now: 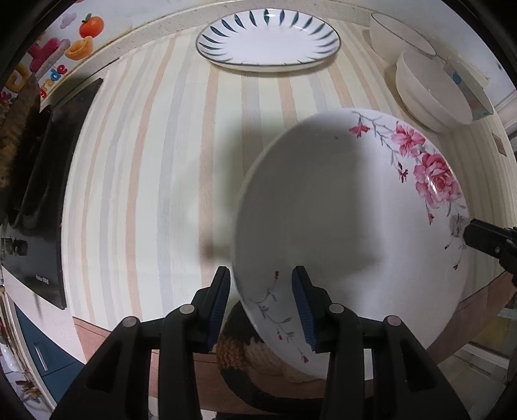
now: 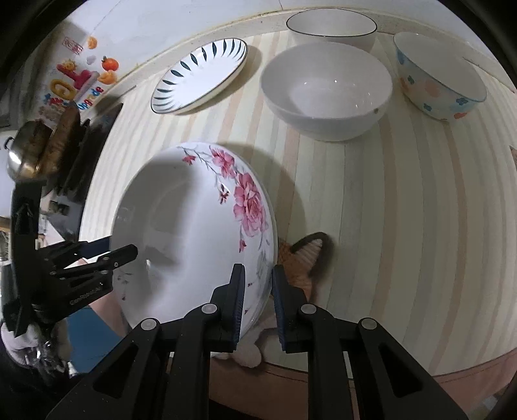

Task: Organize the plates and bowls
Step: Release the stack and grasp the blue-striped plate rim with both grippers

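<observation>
A white deep plate with pink roses hangs tilted over the striped table's near edge, held from both sides. My left gripper is shut on its rim, one pad inside the plate and one outside. My right gripper is shut on the opposite rim beside the rose print. In the right wrist view the left gripper clamps the plate's left edge. The left wrist view shows only the tip of the right gripper, at the plate's right edge.
A blue-leaf plate lies at the back of the table. To its right stand a plain white bowl, a black-rimmed bowl and a flower-print bowl. A black stove with a steel pot borders the left.
</observation>
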`<state>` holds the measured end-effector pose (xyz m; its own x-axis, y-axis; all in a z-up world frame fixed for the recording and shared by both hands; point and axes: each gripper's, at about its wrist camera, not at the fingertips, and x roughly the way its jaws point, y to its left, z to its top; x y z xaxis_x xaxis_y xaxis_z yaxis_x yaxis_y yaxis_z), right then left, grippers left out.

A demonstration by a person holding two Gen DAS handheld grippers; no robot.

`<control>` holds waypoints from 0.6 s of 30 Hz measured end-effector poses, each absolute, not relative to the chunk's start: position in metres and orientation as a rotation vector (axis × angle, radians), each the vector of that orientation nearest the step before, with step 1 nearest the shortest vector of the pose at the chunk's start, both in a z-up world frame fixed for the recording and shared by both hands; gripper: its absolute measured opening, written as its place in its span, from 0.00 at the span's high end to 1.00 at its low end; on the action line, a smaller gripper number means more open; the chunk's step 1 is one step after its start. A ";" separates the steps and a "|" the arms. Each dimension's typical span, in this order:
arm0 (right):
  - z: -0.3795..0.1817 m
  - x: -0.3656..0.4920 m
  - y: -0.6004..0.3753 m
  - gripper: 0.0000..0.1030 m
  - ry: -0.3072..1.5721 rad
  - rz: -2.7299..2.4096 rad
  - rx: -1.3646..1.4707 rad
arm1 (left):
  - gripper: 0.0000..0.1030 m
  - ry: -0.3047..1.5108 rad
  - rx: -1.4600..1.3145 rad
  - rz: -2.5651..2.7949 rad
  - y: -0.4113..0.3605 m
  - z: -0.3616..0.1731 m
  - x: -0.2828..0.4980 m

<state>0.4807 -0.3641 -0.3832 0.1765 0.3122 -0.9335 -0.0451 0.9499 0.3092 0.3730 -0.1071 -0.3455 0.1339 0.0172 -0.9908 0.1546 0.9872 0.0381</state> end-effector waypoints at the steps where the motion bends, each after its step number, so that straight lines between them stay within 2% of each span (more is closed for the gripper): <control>1: -0.379 0.482 -0.367 0.81 1.371 0.249 0.242 | 0.64 1.432 0.137 -0.103 -0.105 -0.342 0.373; 7: -0.328 0.508 -0.373 0.79 1.307 0.230 0.304 | 0.63 1.347 0.039 -0.117 -0.083 -0.287 0.405; 8: -0.319 0.518 -0.370 0.76 1.294 0.239 0.312 | 0.63 1.327 0.023 -0.119 -0.080 -0.279 0.416; 10: -0.303 0.548 -0.361 0.59 1.261 0.267 0.345 | 0.62 1.293 -0.011 -0.105 -0.069 -0.269 0.448; 12: -0.297 0.583 -0.348 0.53 1.242 0.260 0.361 | 0.62 1.279 -0.036 -0.082 -0.055 -0.271 0.483; 18: -0.344 0.693 -0.312 0.53 1.325 0.162 0.305 | 0.62 1.357 -0.116 -0.075 -0.036 -0.313 0.575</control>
<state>0.6934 -0.3115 -0.3439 0.2395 0.2881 -0.9271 0.0564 0.9492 0.3096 0.5746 -0.0360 -0.3132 0.2112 -0.1210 -0.9699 -0.0136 0.9918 -0.1267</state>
